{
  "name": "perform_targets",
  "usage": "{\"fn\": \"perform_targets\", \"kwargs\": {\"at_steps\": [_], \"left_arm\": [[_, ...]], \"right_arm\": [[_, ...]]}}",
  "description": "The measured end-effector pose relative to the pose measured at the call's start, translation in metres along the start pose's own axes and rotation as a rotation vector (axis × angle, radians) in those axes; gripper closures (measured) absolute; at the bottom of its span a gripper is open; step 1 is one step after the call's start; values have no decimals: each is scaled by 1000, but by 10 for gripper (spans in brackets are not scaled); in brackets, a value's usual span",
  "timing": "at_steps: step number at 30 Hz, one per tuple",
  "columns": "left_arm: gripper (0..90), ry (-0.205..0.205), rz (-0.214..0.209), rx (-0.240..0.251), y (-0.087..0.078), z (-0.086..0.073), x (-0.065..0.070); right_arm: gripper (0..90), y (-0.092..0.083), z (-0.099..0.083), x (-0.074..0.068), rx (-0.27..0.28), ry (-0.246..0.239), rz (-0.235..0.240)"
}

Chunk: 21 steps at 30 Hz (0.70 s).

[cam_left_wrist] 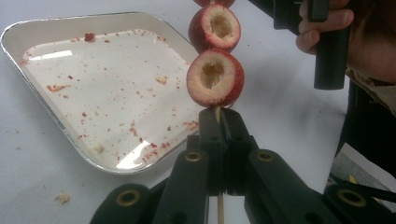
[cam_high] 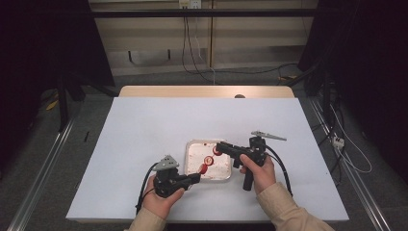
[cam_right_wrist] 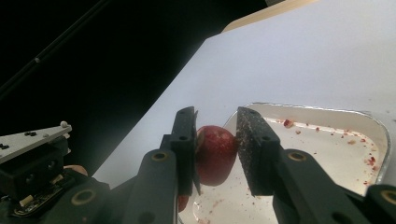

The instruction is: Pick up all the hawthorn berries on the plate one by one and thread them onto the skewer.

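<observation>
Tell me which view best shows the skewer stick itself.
The left gripper view: the stick runs from the shut left gripper into the cored red fruits. High view gives tiny fruits; right gripper view shows one fruit.

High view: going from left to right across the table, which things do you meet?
Left claw → red fruit pieces on a skewer over the tray → right claw → person's right hand.

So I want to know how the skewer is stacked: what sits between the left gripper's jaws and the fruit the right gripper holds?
In the left gripper view, two cored red fruits sit on the skewer above the shut left gripper.
</observation>
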State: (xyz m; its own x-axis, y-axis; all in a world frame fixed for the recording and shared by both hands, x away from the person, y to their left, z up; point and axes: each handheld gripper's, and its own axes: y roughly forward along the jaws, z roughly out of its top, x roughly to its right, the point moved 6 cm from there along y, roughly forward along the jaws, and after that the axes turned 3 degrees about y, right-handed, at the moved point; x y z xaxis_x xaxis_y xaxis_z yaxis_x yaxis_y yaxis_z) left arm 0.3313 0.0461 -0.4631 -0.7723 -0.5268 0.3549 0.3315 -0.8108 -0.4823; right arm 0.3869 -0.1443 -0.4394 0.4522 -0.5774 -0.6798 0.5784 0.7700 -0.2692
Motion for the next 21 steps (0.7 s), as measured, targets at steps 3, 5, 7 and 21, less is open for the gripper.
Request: {"fn": "perform_targets", "kwargs": {"at_steps": [3,5,7,21], "left_arm": [[890,-6,4,6,0,1,0],[890,-6,8,0,1,0,-1],[890,-8,9,2,0,0,-2],[890,8,4,-5,1,0,0]], "right_arm": [[654,3,-6,-1,-37,39,23],[703,4,-9,-2,-30,26,15],[706,5,-9,-3,-31,24,16],[651,8,-9,-6,-26,71,47]]}}
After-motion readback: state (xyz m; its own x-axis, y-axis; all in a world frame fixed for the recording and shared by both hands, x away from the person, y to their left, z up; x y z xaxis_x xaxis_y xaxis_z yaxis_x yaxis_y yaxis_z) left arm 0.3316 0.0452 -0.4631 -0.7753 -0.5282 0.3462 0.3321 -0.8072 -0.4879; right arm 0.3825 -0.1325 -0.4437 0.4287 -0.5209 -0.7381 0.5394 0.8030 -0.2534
